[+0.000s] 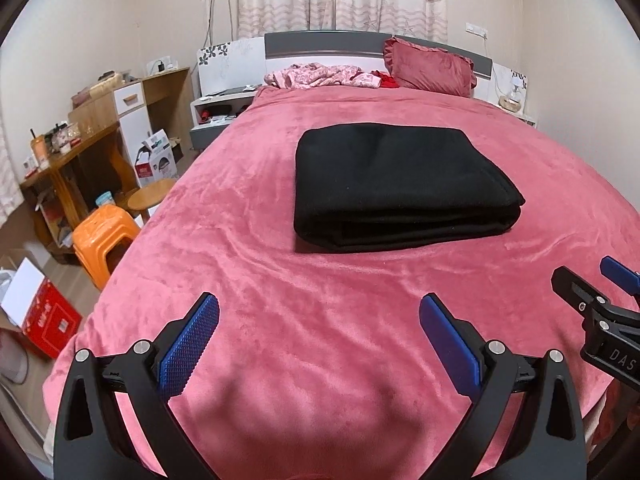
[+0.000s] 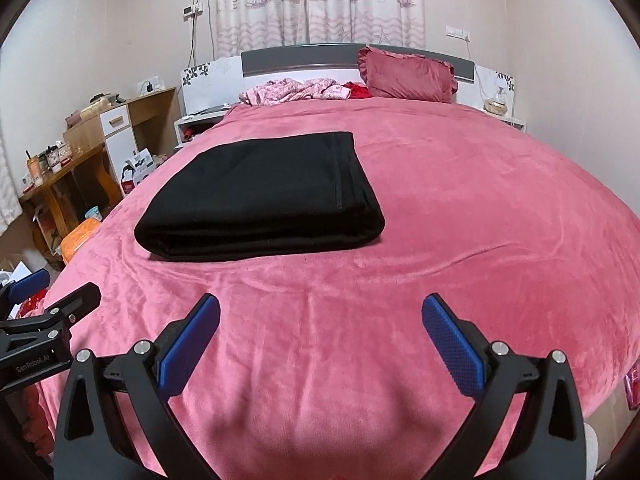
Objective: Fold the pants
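Note:
The black pants (image 1: 400, 184) lie folded into a flat, layered rectangle on the pink bed cover (image 1: 320, 288); they also show in the right wrist view (image 2: 264, 196), left of centre. My left gripper (image 1: 319, 312) is open and empty, held above the cover short of the pants' near edge. My right gripper (image 2: 321, 312) is open and empty too, nearer than the pants and to their right. Each gripper shows at the edge of the other's view: the right one (image 1: 592, 280) and the left one (image 2: 56, 288).
A red pillow (image 1: 430, 66) and crumpled pink clothes (image 1: 320, 76) lie at the headboard. Left of the bed stand an orange stool (image 1: 104, 236), a round wooden stool (image 1: 150, 196), a wooden desk (image 1: 80, 156) and boxes. The bed's near edge is just below my grippers.

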Tool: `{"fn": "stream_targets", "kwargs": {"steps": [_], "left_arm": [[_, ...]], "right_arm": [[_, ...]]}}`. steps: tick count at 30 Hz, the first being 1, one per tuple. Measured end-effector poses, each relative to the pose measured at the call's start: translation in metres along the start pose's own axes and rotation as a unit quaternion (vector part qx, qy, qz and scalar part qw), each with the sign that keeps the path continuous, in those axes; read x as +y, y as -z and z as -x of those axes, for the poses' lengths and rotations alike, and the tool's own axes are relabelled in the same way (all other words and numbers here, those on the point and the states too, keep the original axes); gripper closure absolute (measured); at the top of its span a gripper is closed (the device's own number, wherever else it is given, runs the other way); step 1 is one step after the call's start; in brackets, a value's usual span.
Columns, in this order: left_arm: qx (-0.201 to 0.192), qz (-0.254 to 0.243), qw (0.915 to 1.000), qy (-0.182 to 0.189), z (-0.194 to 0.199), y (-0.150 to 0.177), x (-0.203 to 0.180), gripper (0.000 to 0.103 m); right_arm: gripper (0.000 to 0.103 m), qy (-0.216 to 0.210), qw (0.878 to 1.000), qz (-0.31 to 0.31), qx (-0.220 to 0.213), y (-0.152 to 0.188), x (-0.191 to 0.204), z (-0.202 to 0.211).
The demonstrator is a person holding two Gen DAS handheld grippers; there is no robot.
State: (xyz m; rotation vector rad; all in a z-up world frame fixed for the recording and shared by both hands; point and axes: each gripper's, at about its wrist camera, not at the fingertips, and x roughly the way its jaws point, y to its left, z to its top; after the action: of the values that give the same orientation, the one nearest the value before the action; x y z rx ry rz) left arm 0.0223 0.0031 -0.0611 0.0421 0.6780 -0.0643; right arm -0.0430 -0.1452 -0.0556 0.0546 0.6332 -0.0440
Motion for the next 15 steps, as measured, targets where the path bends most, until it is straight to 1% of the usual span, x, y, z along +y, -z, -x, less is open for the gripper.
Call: {"fn": "stream_targets", "kwargs": {"steps": [8, 12, 15], "left_arm": [[-0.001, 0.004, 1.0000, 0.007, 0.0007, -0.0004, 0.0017, 0.004], [-0.010, 0.011, 0.9999, 0.000, 0.0022, -0.0008, 0.0049, 0.004], [-0.009, 0.018, 0.9998, 0.002, 0.0020, -0.0015, 0.0070, 0.004]], "right_arm": [[0.002, -0.001, 1.000, -0.002, -0.001, 0.0005, -0.0021, -0.0004], [0.002, -0.004, 1.000, 0.000, 0.006, 0.0009, -0.0032, -0.0030], [0.002, -0.006, 1.000, -0.001, 0.008, 0.0011, -0.0047, -0.0044]]}}
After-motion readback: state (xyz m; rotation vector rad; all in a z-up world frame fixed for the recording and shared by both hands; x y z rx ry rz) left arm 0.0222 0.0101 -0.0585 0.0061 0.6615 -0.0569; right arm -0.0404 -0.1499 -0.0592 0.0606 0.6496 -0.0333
